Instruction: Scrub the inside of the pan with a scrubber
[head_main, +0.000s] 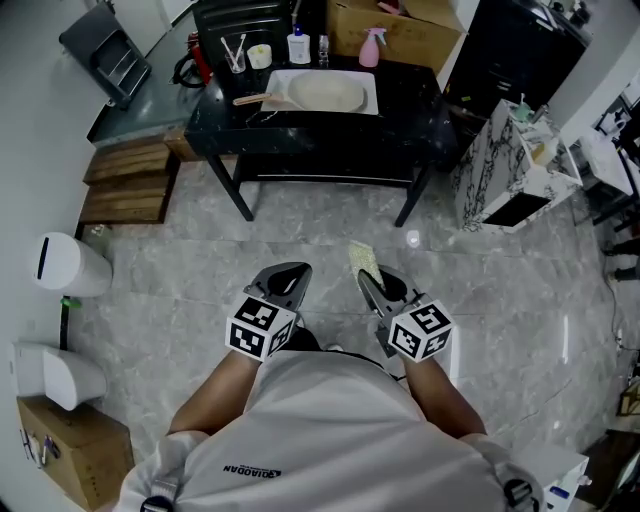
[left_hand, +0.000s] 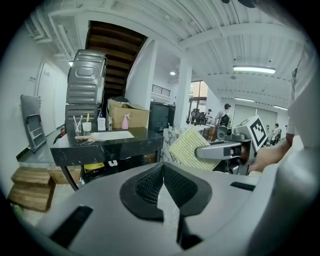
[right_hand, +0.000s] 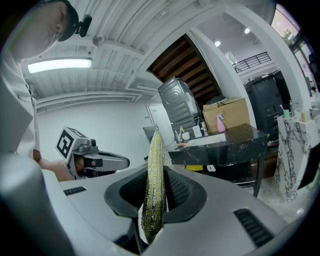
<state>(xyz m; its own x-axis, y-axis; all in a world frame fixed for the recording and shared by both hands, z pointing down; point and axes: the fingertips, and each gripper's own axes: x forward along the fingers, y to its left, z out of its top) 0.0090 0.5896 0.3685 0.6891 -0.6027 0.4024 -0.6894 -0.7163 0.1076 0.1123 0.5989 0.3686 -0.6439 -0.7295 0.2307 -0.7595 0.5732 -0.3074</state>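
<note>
Up close, the right gripper (right_hand: 156, 172) has its jaws clamped on the yellow-green scrubber (right_hand: 152, 150), which stands on edge between the pads and pokes out ahead. The left gripper (left_hand: 162, 170) sits alongside, jaws pressed together with nothing in them. Both point out over the floor (head_main: 480, 300), so there's no scrubbing yet and this looks like the approach. Well ahead is the black table (head_main: 420, 120). On it lies the pan (head_main: 325, 93), wooden handle to the left, resting on a white tray (head_main: 370, 80). The next move, I'd say: close that gap, steady the pan with the free gripper, and bring the scrubber down flat inside it.
</note>
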